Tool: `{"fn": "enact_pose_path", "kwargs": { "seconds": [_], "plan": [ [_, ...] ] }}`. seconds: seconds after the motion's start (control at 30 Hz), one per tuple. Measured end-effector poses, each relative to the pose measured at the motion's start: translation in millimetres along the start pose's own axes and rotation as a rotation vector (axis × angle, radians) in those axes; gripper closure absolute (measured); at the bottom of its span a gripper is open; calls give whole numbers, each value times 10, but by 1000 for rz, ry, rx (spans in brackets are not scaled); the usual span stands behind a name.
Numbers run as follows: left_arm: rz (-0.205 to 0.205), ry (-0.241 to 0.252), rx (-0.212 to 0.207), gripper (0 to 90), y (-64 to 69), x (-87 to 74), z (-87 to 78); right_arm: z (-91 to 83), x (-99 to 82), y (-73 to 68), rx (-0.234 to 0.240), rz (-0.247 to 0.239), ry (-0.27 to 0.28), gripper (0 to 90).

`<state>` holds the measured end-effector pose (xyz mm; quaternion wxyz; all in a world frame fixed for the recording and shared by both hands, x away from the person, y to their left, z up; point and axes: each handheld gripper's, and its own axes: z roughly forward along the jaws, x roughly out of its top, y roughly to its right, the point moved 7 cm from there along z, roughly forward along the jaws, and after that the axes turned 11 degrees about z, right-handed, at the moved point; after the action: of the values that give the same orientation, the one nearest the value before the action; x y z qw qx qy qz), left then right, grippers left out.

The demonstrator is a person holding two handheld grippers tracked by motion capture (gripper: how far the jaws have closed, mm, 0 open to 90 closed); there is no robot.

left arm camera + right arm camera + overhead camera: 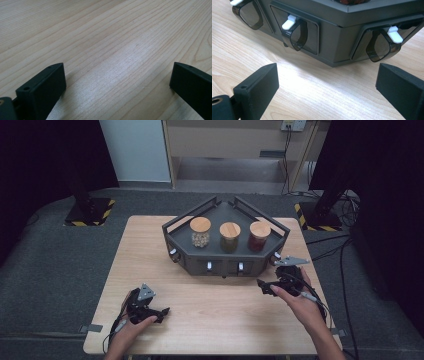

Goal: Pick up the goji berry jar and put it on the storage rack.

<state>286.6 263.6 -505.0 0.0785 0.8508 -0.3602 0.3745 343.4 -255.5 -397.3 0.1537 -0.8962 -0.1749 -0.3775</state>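
A dark grey angular rack [185,255] stands on the far middle of the wooden table [215,315]. Three glass jars with wooden lids sit in it: one with pale contents [200,232], one with dark olive contents [230,237], one with red contents [259,236]. My right gripper [265,287] is open, low beside the rack's front right corner [337,61], jaws wide with bare wood between them. Smoky drawer pulls with white tabs [295,31] face it. My left gripper [161,314] rests open at the table's near left, its jaws wide over bare wood [117,62].
The table stands on grey carpet. Black stands with yellow-striped bases [90,212] flank the far corners, and cables [330,251] trail on the floor at right. A wooden cabinet [235,145] is at the back. Open tabletop lies between the two grippers.
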Motion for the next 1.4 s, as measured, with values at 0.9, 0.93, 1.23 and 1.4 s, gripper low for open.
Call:
{"fn": "enact_pose_path", "kwargs": {
  "seconds": [0.9, 0.93, 1.23, 1.4],
  "plan": [
    [-1, 0, 0, 0, 1, 0, 0, 96, -340, -37, -4, 7, -12, 51],
    [-1, 0, 0, 0, 1, 0, 0, 100, -351, -39, -3, 8, -11, 51],
    [-1, 0, 0, 0, 1, 0, 0, 156, -462, -75, 2, 2, -22, 50],
    [0, 0, 0, 0, 1, 0, 0, 171, -516, -93, 7, 8, -27, 50]
  ]
}}
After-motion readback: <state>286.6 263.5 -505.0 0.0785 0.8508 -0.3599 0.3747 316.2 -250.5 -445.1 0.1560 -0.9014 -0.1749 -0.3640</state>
